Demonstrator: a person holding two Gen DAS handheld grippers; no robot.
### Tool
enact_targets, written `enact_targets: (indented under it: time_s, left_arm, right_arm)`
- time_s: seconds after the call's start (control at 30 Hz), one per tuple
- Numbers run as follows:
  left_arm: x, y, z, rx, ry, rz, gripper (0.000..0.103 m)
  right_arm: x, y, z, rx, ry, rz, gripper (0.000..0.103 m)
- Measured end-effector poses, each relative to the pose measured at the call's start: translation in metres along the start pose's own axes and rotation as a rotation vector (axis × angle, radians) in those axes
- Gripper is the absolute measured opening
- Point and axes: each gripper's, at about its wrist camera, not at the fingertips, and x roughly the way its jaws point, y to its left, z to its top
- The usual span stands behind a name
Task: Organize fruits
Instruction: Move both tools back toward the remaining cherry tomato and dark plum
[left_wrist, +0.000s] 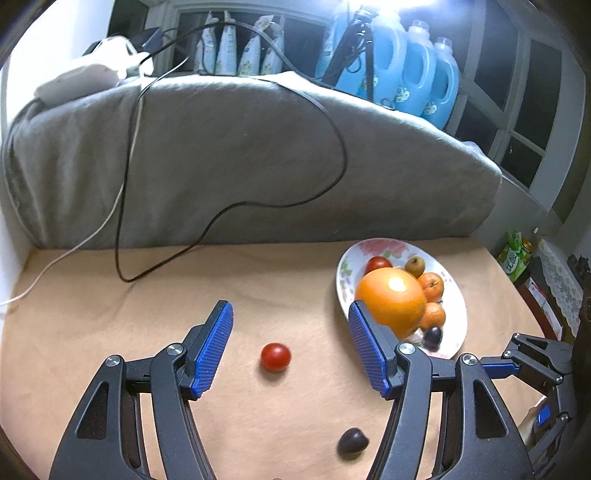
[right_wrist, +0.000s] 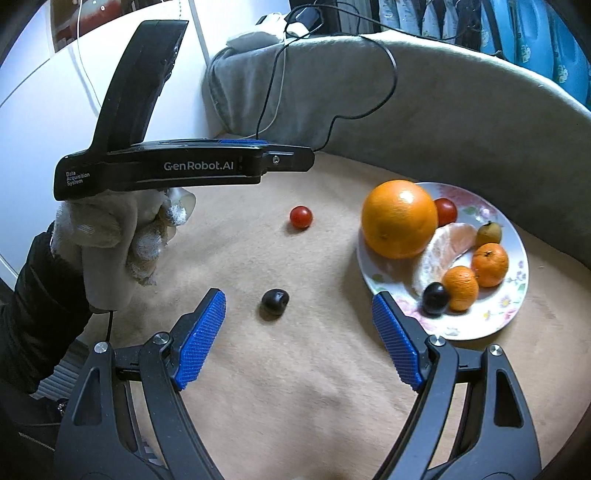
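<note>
Meanwhile both claws gape: left claw (left_wrist: 291, 349) over tomato (left_wrist: 275, 356), right claw (right_wrist: 299, 332) near plum (right_wrist: 275, 301).

Two cherry tomatoes (right_wrist: 300, 216) (right_wrist: 446, 211), two dark plums (right_wrist: 274, 301) (right_wrist: 436, 297), two mandarins (right_wrist: 490, 264) (right_wrist: 461, 287), one orange (right_wrist: 399, 218), one peeled citrus segment (right_wrist: 441, 254), one small brownish fruit (right_wrist: 488, 232), one plate (right_wrist: 491, 317).

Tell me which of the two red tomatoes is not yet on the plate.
The tomato lying alone on the beige cloth, left of the plate. The other tomato sits on the plate, behind the big orange.
</note>
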Motion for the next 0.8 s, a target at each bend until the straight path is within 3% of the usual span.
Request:
enact_targets:
  time_s: [0.47,0.67,0.8]
  left_arm:
    - [0.011,0.02,-0.015,-0.043,0.039,0.0,0.064]
    - [0.017,0.025,-0.018,-0.052,0.056,-0.01,0.058]
    - [0.02,0.028,-0.02,-0.054,0.065,-0.018,0.055]
  right_arm:
    - [0.026,0.01,-0.001,-0.024,0.052,0.033,0.084]
    - [0.037,0.014,-0.002,-0.029,0.077,0.039,0.084]
    - [0.046,0.017,0.0,-0.034,0.097,0.043,0.074]
